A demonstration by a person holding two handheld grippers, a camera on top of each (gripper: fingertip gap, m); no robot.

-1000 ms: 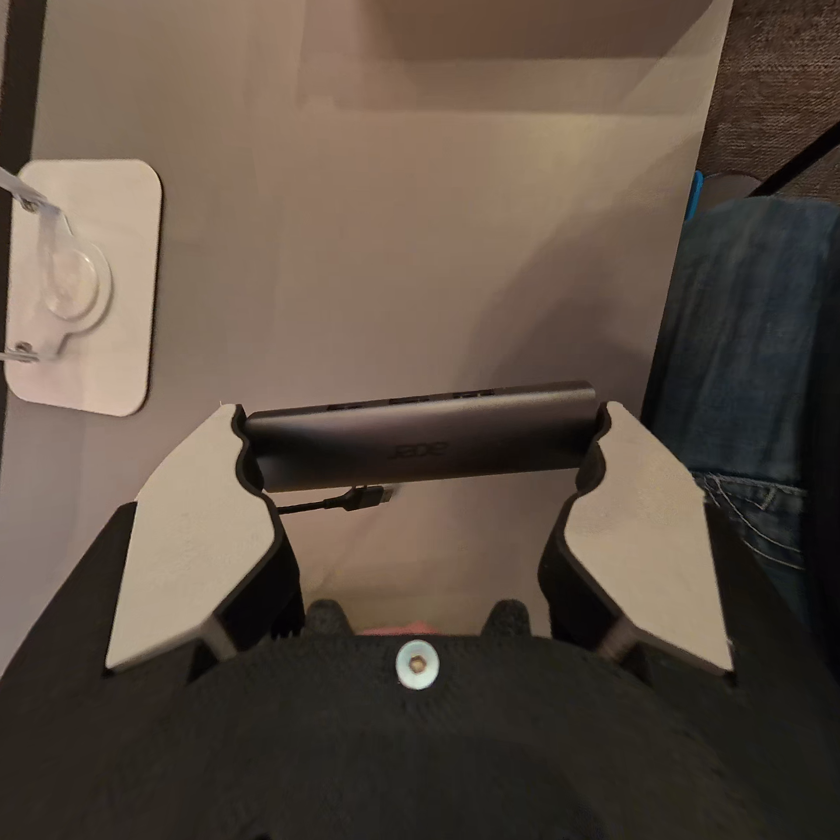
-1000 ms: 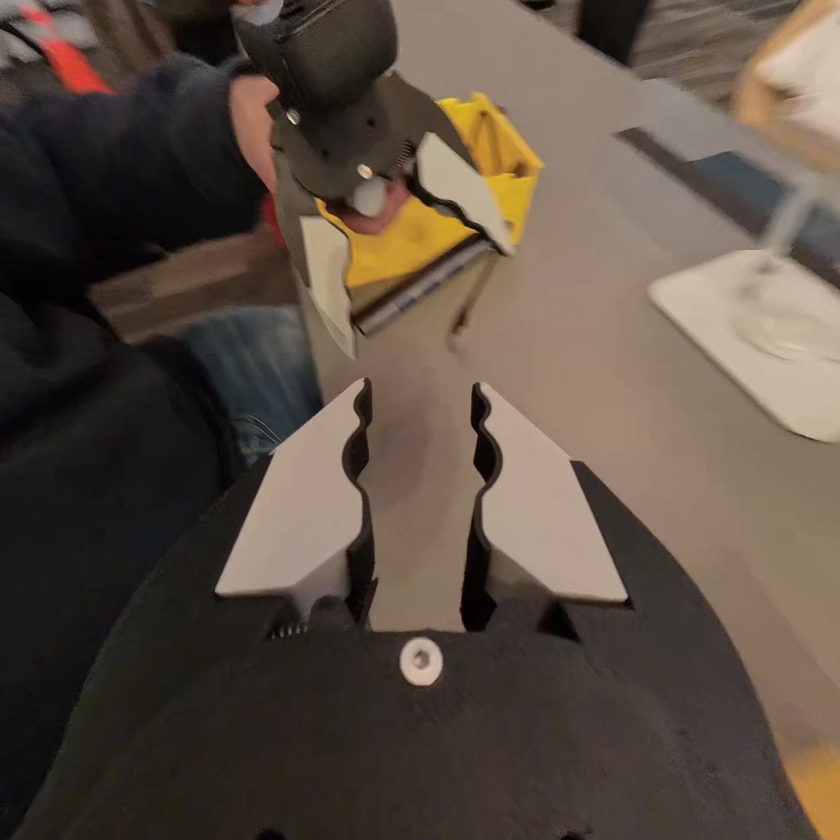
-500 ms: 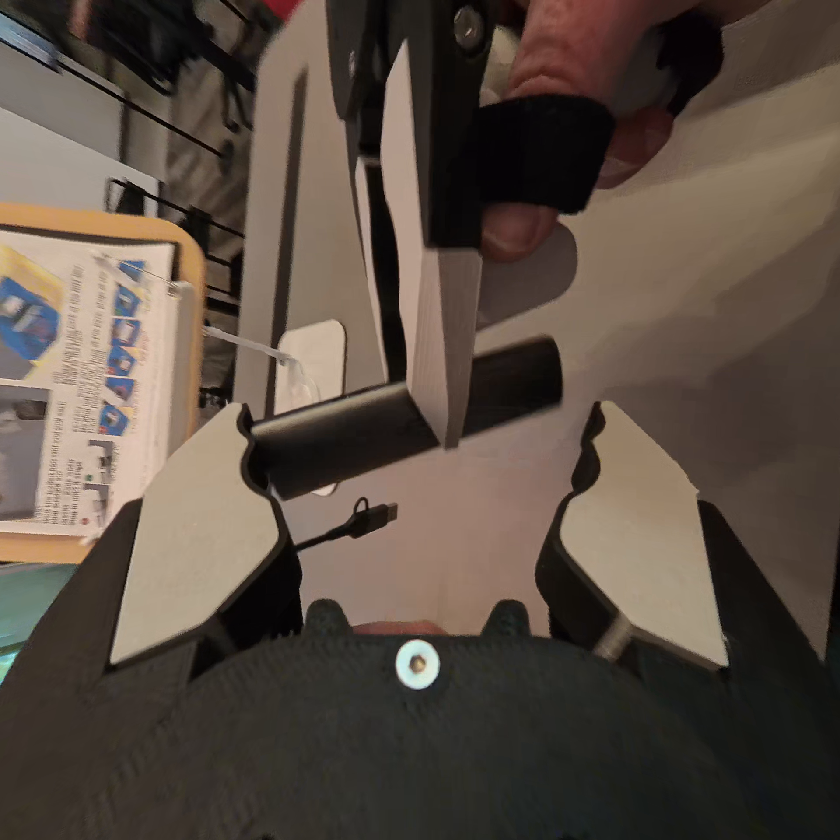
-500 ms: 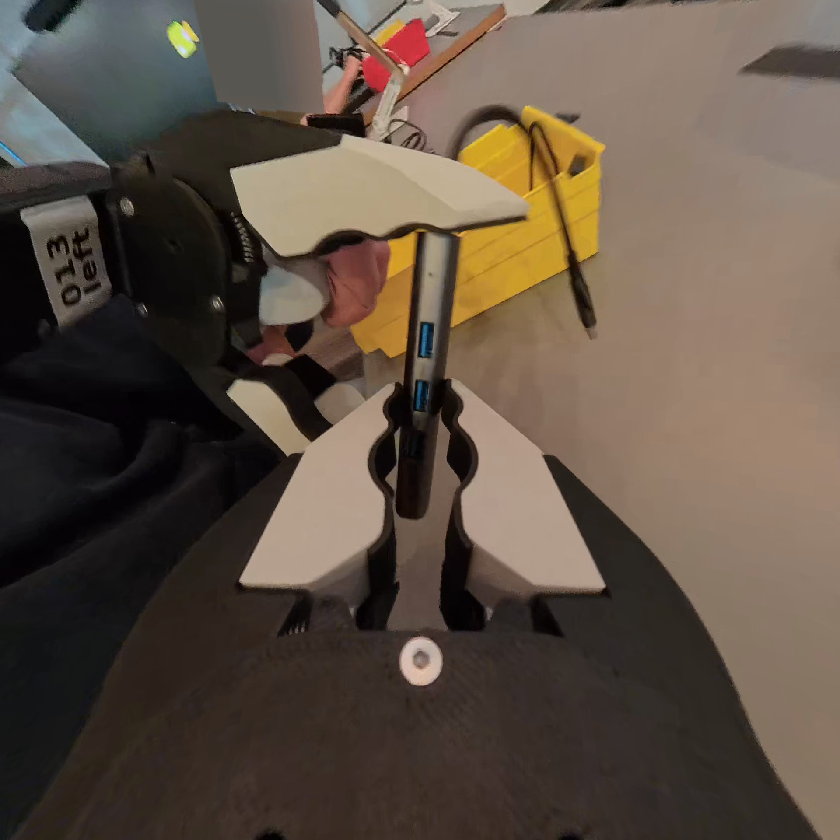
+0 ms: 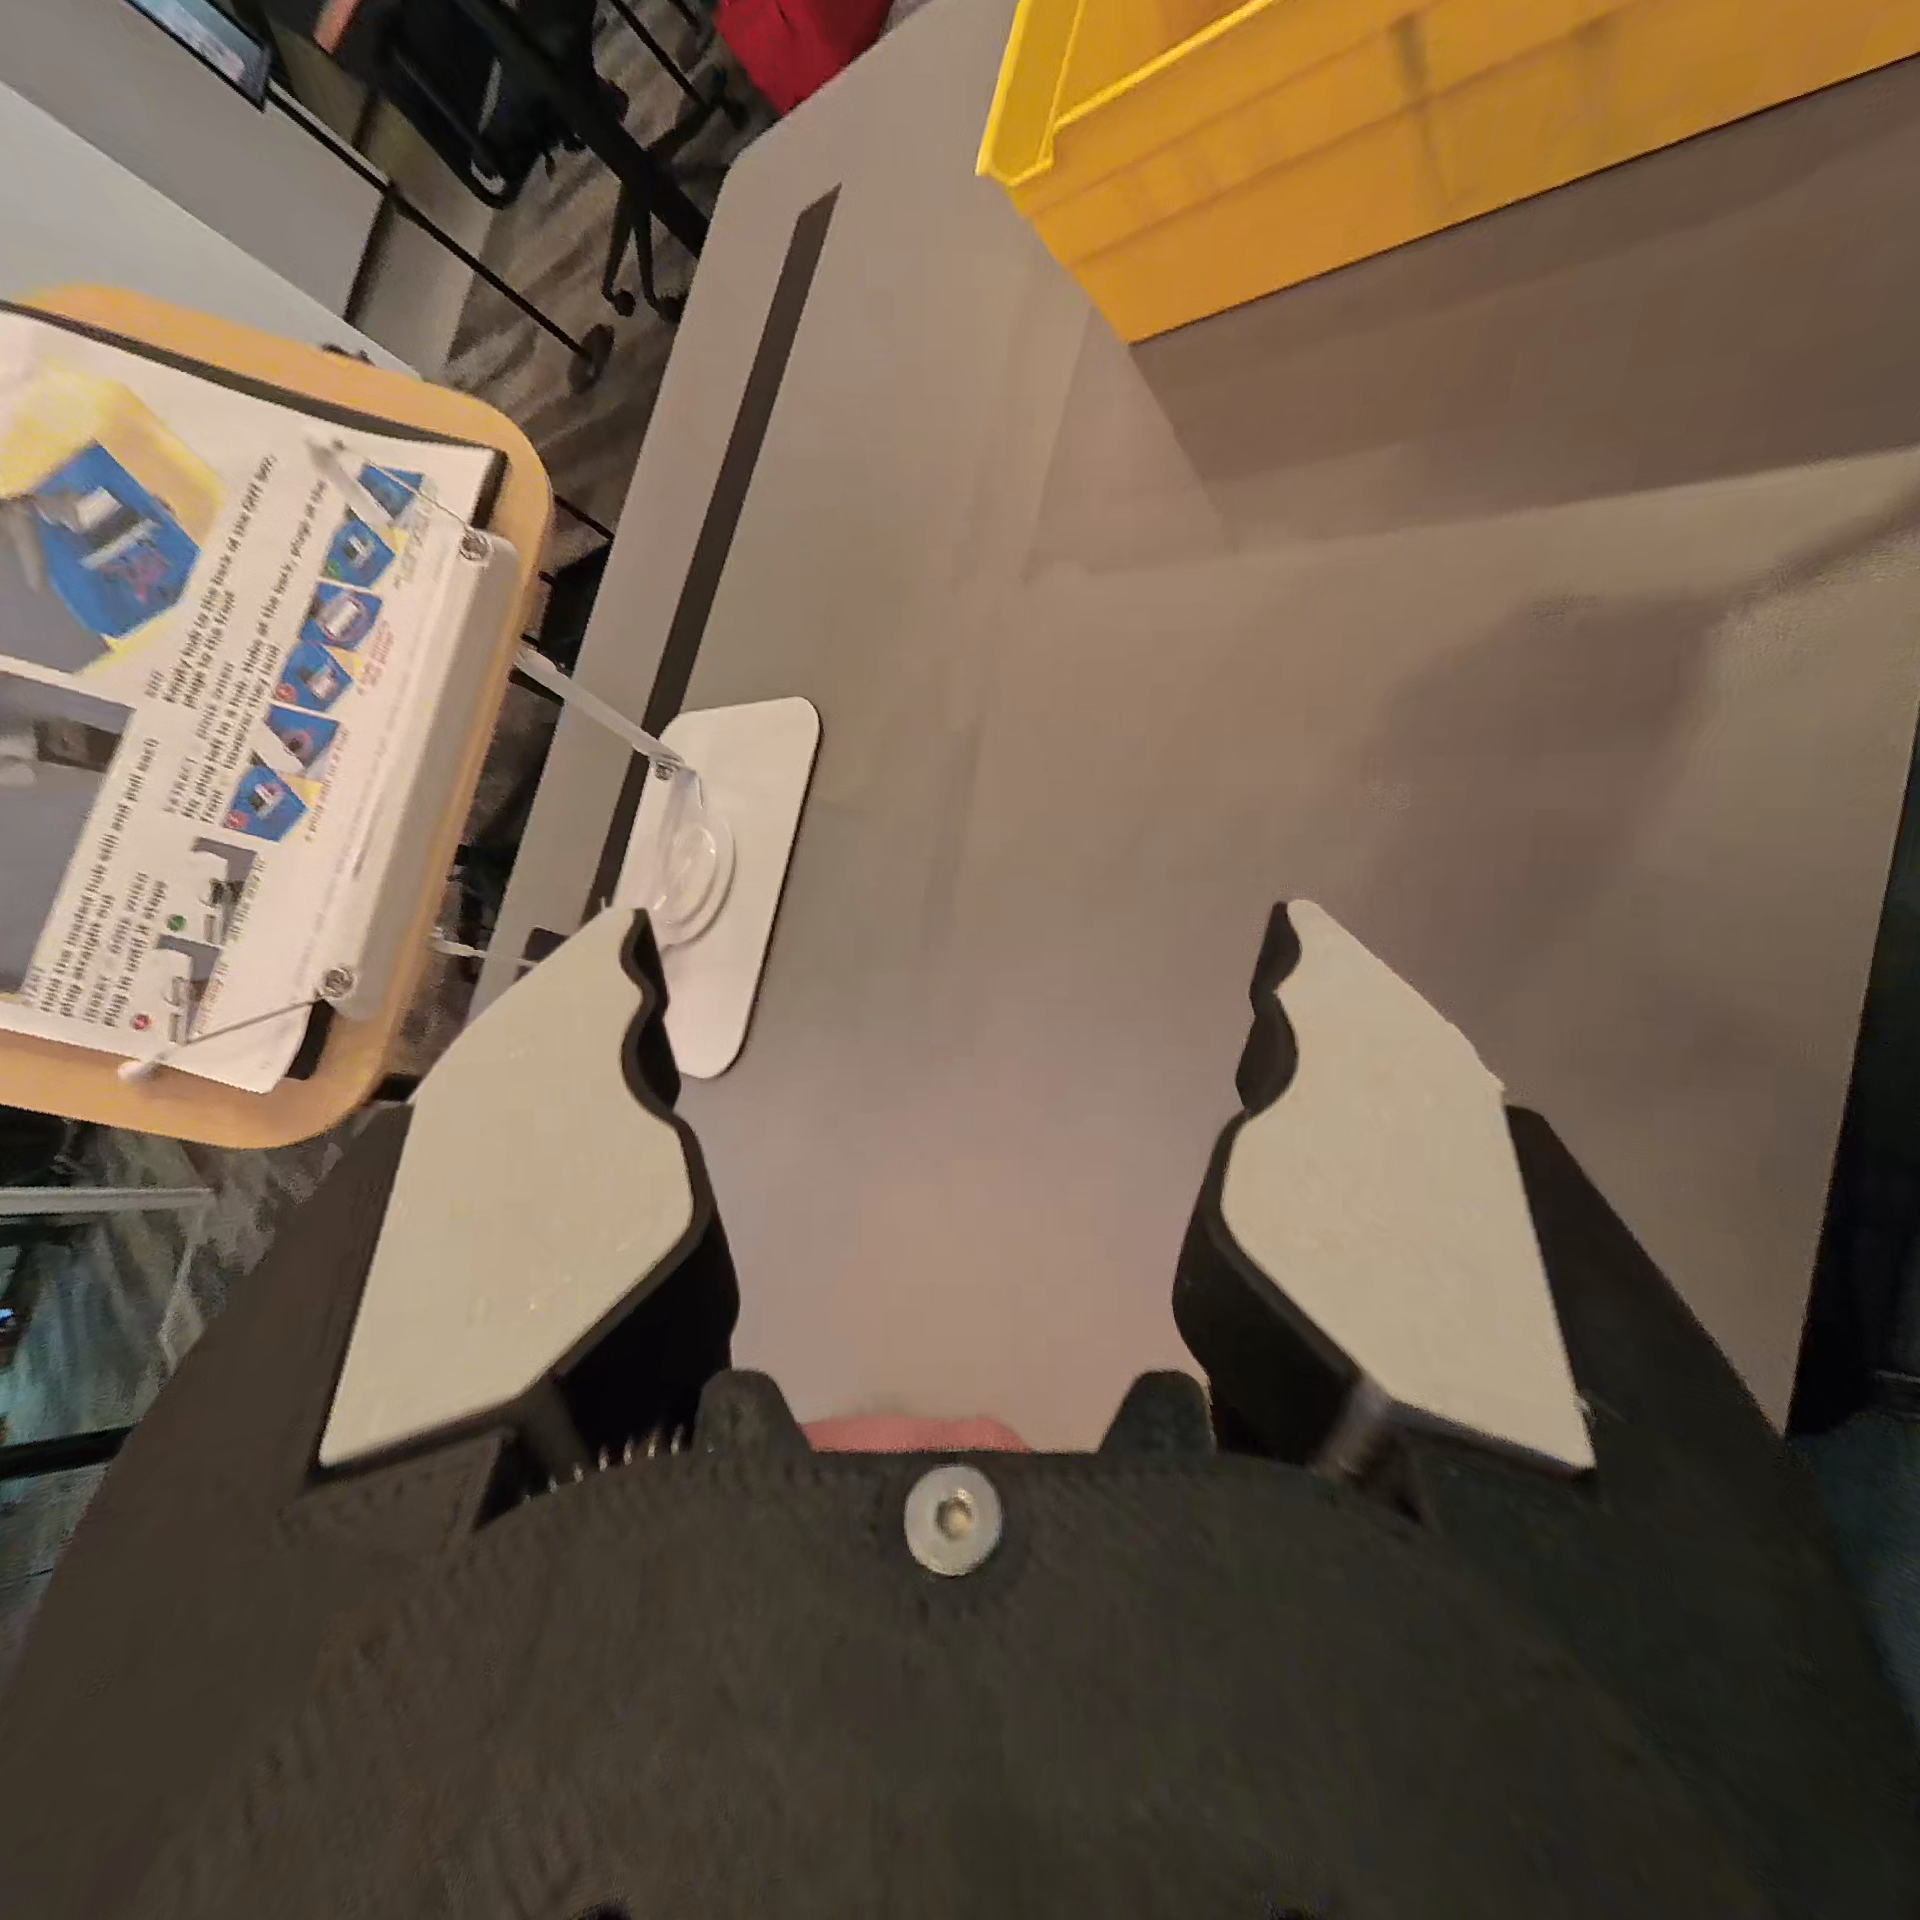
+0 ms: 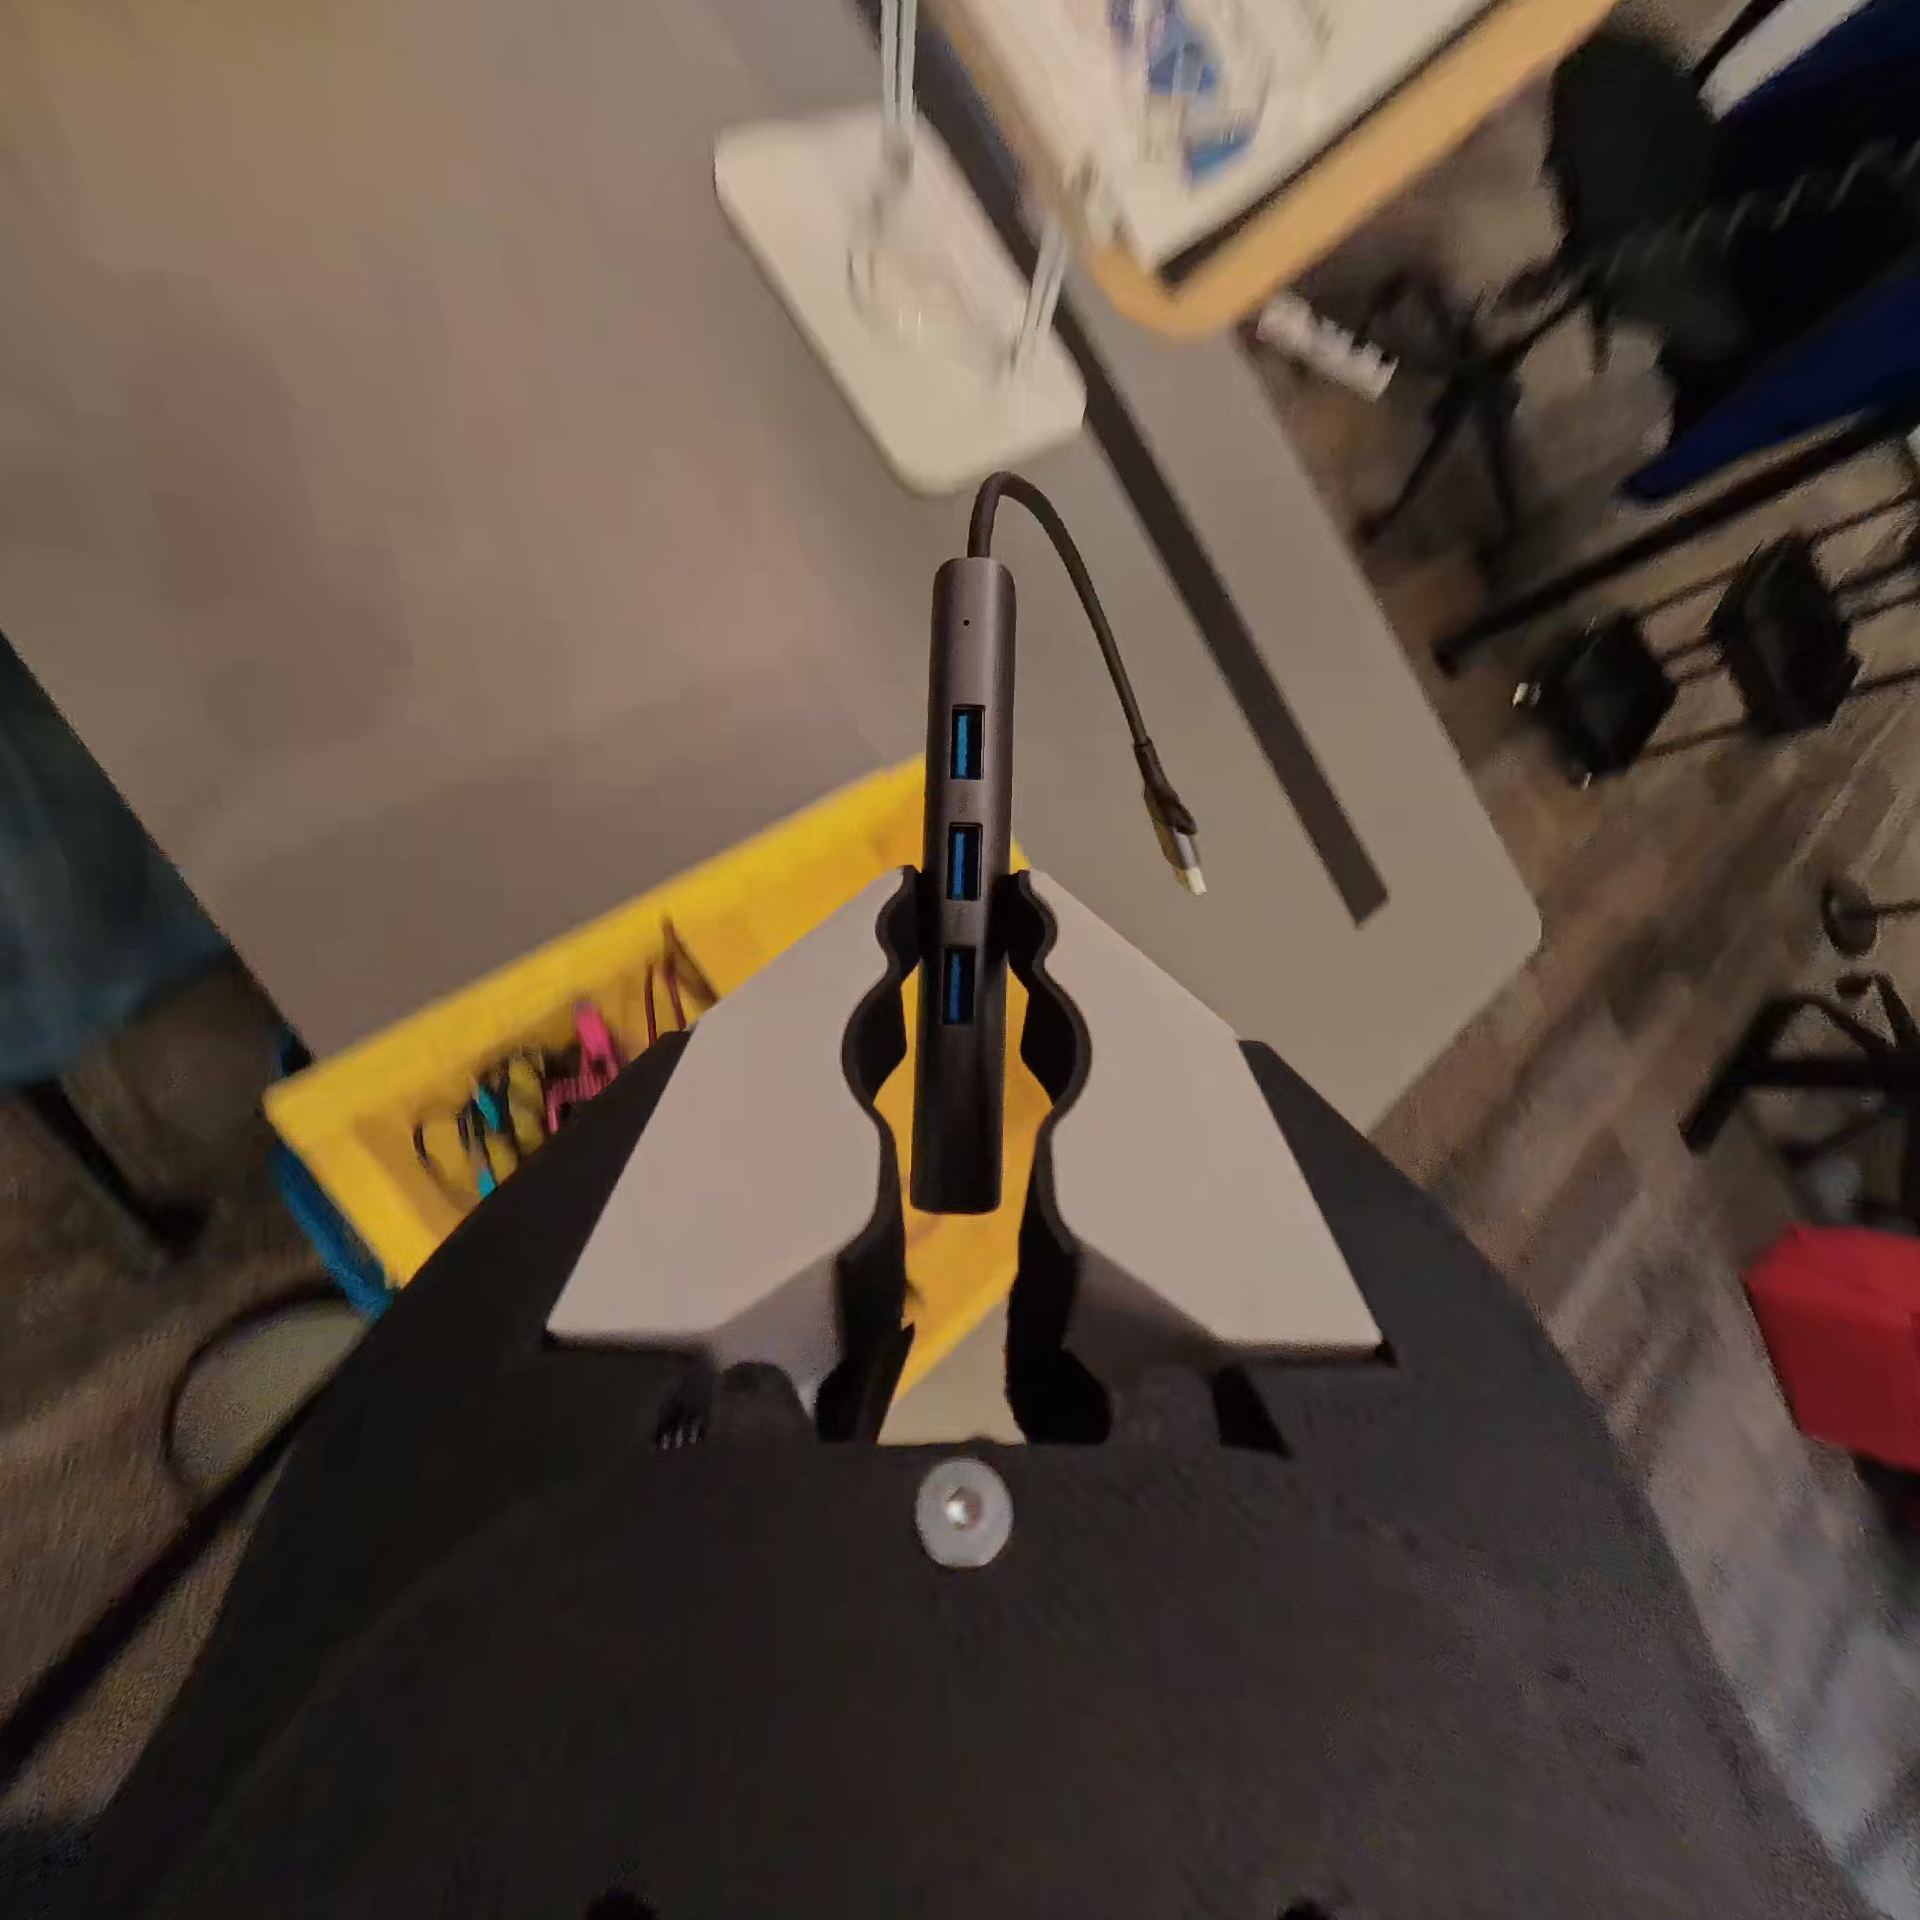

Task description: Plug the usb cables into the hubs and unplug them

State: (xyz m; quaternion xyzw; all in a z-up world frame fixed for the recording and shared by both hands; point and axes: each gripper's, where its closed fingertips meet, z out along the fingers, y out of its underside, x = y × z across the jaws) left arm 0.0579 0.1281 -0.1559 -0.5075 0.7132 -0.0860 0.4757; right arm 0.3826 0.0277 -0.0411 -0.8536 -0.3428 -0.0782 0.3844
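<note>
My right gripper [image 6: 961, 888] is shut on a dark grey USB hub [image 6: 966, 810] and holds it in the air above the grey table [image 6: 416, 468]. The hub points away from me, its three blue ports facing the camera. Its short black cable [image 6: 1101, 623] curls off the far end and its plug [image 6: 1179, 852] hangs free. My left gripper [image 5: 956, 925] is open and empty over the table [image 5: 1039, 727]. The other USB cables show only as a blurred pink, blue and black tangle [image 6: 540, 1091] in the yellow bin.
A yellow bin [image 5: 1403, 135] stands at the table's far right and also shows in the right wrist view [image 6: 727, 914]. A white stand base [image 5: 727, 862] sits near the left edge and carries a wooden board with a printed sheet [image 5: 208, 675]. Chairs and dark gear stand on the floor beyond. About 35 cm separates my left fingertips from my right.
The hub passed from my left gripper to my right one. The left gripper let go and drew away empty. The right gripper swung round with the hub.
</note>
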